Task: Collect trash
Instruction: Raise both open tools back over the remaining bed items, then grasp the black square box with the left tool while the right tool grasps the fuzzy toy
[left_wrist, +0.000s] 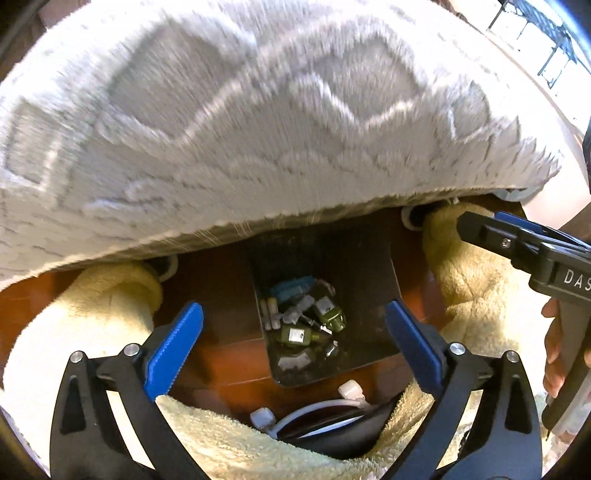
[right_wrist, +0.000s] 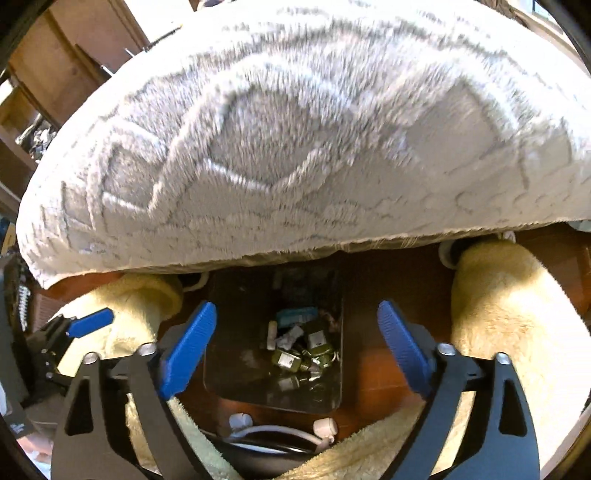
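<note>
A dark bin stands on the red-brown floor, seen from above. It also shows in the right wrist view. In it lie small green bottles, a blue packet and crumpled white bits. My left gripper is open and empty above the bin. My right gripper is open and empty above the bin too; it shows at the right edge of the left wrist view. The left gripper shows at the left edge of the right wrist view.
A shaggy grey-white rug fills the upper half of both views, its edge just beyond the bin. Cream fleece legs flank the bin. White hood cords hang below. Wooden shelving stands at far left.
</note>
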